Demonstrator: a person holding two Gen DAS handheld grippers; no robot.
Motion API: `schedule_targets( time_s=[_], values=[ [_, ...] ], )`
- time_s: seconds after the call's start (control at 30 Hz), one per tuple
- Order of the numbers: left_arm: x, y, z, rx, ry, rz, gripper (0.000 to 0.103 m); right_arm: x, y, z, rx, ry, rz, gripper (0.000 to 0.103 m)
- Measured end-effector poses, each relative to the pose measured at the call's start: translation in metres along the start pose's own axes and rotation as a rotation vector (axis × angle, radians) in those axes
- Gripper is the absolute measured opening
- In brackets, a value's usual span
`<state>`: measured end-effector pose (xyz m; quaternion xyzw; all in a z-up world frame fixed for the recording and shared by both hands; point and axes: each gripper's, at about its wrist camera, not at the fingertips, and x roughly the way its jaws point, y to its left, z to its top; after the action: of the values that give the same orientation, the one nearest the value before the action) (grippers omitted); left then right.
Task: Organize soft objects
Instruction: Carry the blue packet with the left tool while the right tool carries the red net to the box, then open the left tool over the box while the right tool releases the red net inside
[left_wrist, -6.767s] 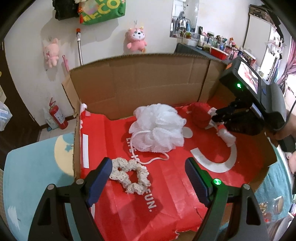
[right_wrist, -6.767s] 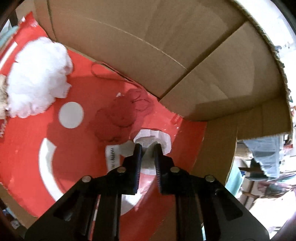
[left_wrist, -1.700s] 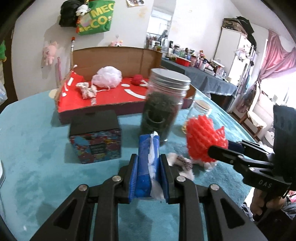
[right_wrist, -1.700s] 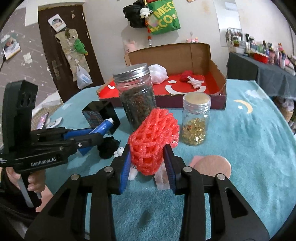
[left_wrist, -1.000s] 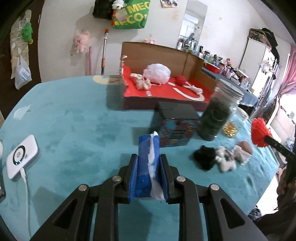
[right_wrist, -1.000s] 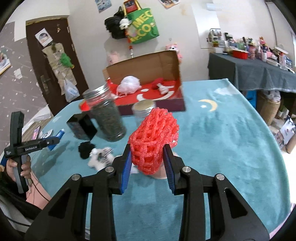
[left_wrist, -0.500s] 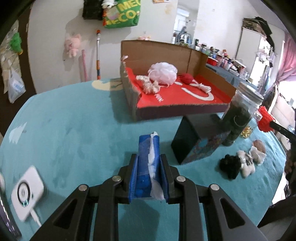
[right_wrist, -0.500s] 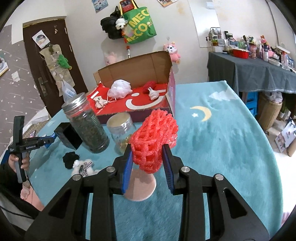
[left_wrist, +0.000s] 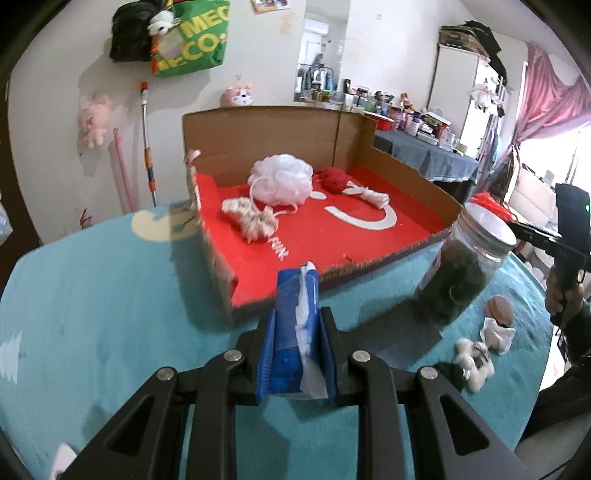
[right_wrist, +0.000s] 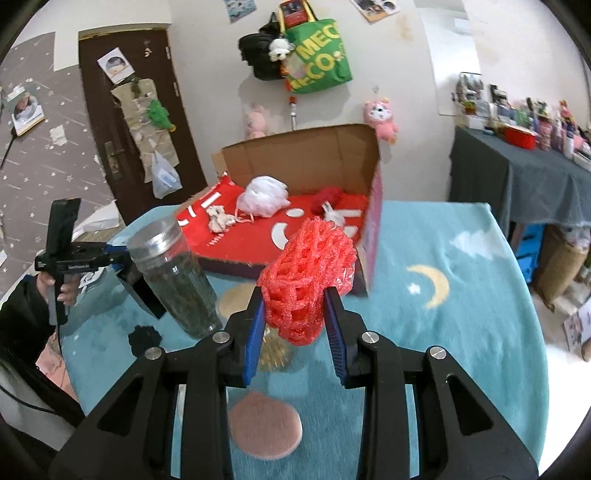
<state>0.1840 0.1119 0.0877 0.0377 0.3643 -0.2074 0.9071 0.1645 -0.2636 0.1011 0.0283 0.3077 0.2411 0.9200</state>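
My left gripper is shut on a blue tissue pack with white tissue poking out, just before the near corner of the red-lined cardboard box. The box holds a white bath pouf, a cream scrunchie, a red yarn ball and a white knotted piece. My right gripper is shut on a red foam net, held above the table before the box. The right gripper also shows at the right edge of the left wrist view.
A tall jar with a metal lid stands right of the box, also in the right wrist view. Small black and white soft toys and a pink round pad lie on the teal tablecloth. A dark small box stands behind the jar.
Both grippers have moved closer to the cardboard box, each still holding its object. The dark small box has passed out of the left wrist view.
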Motion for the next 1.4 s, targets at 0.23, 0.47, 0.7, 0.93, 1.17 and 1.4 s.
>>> schedule_targets(
  time_s=[0.23, 0.47, 0.7, 0.93, 1.17, 1.4],
  values=[
    [0.020, -0.002, 0.040, 0.012, 0.001, -0.029, 0.024, 0.039, 0.004, 0.037, -0.054, 0.024, 0.048, 0.030],
    [0.065, -0.025, 0.089, 0.038, 0.100, -0.030, 0.025, 0.091, 0.015, 0.083, -0.095, 0.109, 0.104, 0.030],
    [0.125, -0.037, 0.116, 0.053, 0.239, 0.030, 0.025, 0.175, 0.030, 0.118, -0.119, 0.308, 0.099, 0.030],
    [0.170, -0.042, 0.129, 0.093, 0.321, 0.112, 0.026, 0.234, 0.019, 0.129, -0.063, 0.442, 0.056, 0.030],
    [0.188, -0.044, 0.133, 0.113, 0.348, 0.141, 0.027, 0.251, 0.007, 0.124, -0.032, 0.484, 0.009, 0.031],
    [0.197, -0.046, 0.135, 0.118, 0.361, 0.160, 0.041, 0.255, 0.004, 0.123, -0.042, 0.515, -0.040, 0.053]
  ],
)
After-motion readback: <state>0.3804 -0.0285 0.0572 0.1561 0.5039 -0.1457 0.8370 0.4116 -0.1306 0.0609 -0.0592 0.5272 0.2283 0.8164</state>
